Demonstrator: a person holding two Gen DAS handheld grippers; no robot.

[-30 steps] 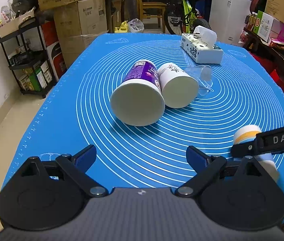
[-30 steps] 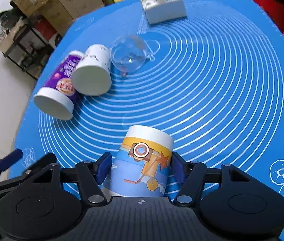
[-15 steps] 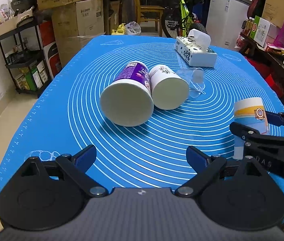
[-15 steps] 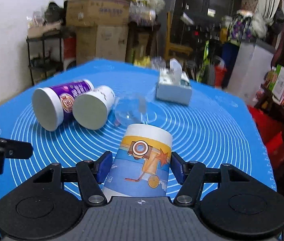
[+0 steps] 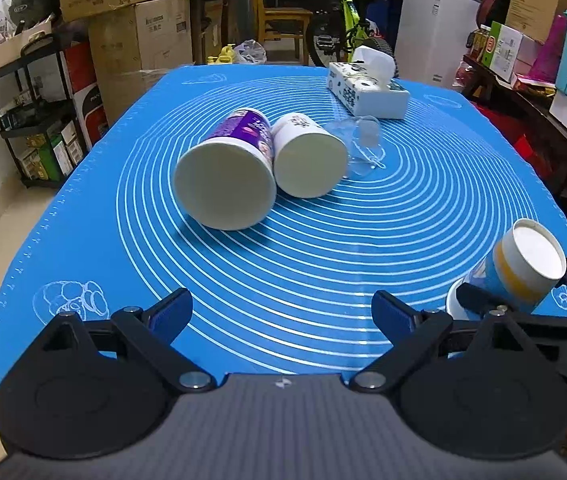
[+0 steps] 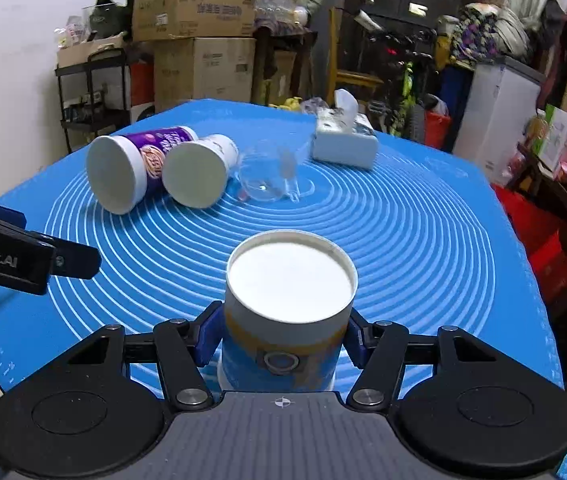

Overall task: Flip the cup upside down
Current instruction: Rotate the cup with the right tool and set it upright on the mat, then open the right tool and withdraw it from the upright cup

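My right gripper (image 6: 281, 340) is shut on a blue and yellow paper cup (image 6: 289, 292). The cup is tilted with its white base toward the camera. In the left wrist view the same cup (image 5: 523, 268) is at the right, held just above the blue mat (image 5: 323, 260), base tipped up. My left gripper (image 5: 283, 312) is open and empty over the mat's near edge. A purple cup (image 5: 231, 176), a white cup (image 5: 307, 160) and a clear glass cup (image 5: 363, 140) lie on their sides in the middle of the mat.
A tissue box (image 5: 367, 88) stands at the far side of the mat. Cardboard boxes (image 5: 139, 32), a black shelf (image 5: 31, 112), a bicycle (image 5: 347, 12) and a cluttered side table (image 5: 543, 92) surround the table.
My right gripper has lifted and tipped the blue and yellow cup, so its white base now faces the camera. The left gripper has stayed open, shifting slightly.
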